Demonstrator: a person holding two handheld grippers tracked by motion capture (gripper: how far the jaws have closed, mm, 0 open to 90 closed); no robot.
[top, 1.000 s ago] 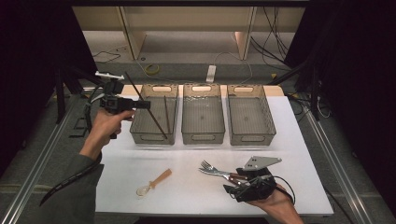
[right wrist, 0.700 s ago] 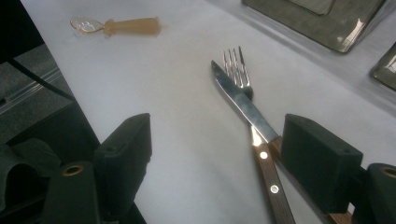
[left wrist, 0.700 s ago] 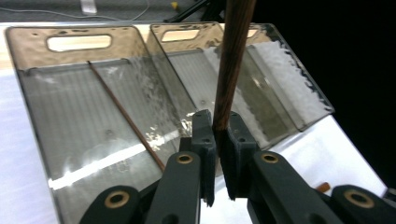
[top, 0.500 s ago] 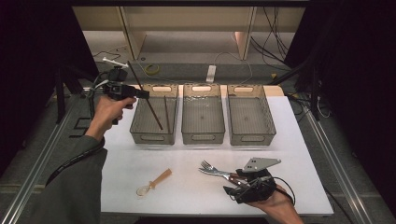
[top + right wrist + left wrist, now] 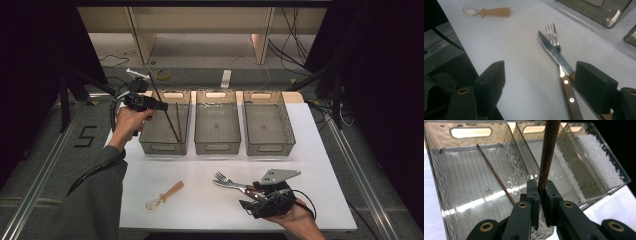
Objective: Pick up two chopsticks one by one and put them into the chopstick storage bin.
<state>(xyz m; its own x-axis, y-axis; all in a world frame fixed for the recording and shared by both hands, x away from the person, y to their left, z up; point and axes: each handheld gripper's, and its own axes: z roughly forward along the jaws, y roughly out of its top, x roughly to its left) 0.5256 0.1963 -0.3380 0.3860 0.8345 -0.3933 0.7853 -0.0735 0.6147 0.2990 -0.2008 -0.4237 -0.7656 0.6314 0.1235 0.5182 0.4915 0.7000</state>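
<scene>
Steel knife [image 5: 556,56]: lies on the white table [image 5: 210,210] beside a fork [image 5: 552,33], between the right tool's [image 5: 246,194] parted jaws, ungripped.
Right hand [image 5: 295,220]: rests low at the near edge.
Left tool [image 5: 540,195]: clamped on a dark wooden chopstick [image 5: 548,152].
Left hand [image 5: 129,122]: raised, pointing over the left bin [image 5: 159,134], where another chopstick [image 5: 495,173] lies.
Advice: lower the tip inside, then release.
</scene>
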